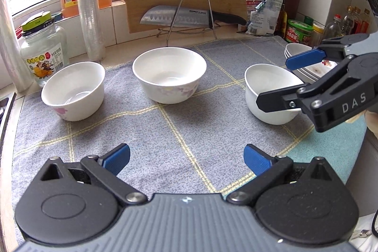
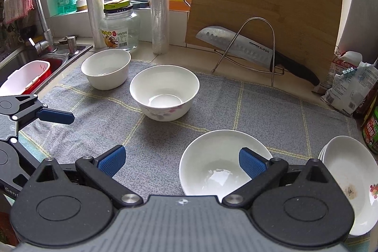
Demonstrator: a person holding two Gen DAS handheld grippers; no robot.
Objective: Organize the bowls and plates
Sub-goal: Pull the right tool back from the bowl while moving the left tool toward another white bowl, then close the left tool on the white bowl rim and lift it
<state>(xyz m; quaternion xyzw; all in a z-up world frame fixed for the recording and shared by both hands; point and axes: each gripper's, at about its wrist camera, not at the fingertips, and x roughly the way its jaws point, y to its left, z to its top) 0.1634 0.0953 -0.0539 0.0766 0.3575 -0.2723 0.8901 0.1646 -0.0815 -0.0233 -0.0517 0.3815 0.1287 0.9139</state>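
Since nothing is held yet, these lines run from the biggest thing to the smallest.

Grey checked cloth mat (image 2: 271,110): lies under both pairs of fingers and bears all the crockery.
Stack of shallow white plates (image 2: 345,171): just right of the right fingers, top one soiled.
Plain white ceramic bowl (image 2: 212,162): the right gripper (image 2: 182,161) has its fingers spread wide, the right pad over the bowl's inside, the left pad outside the rim; in my judgement, lower until the near wall sits between the pads, then close gently.
Flower-printed white bowl (image 1: 169,73): well ahead of the left gripper (image 1: 186,158), whose fingers are spread and empty.
Second flower-printed bowl (image 1: 74,90): ahead and left of those fingers; a likely nesting partner.
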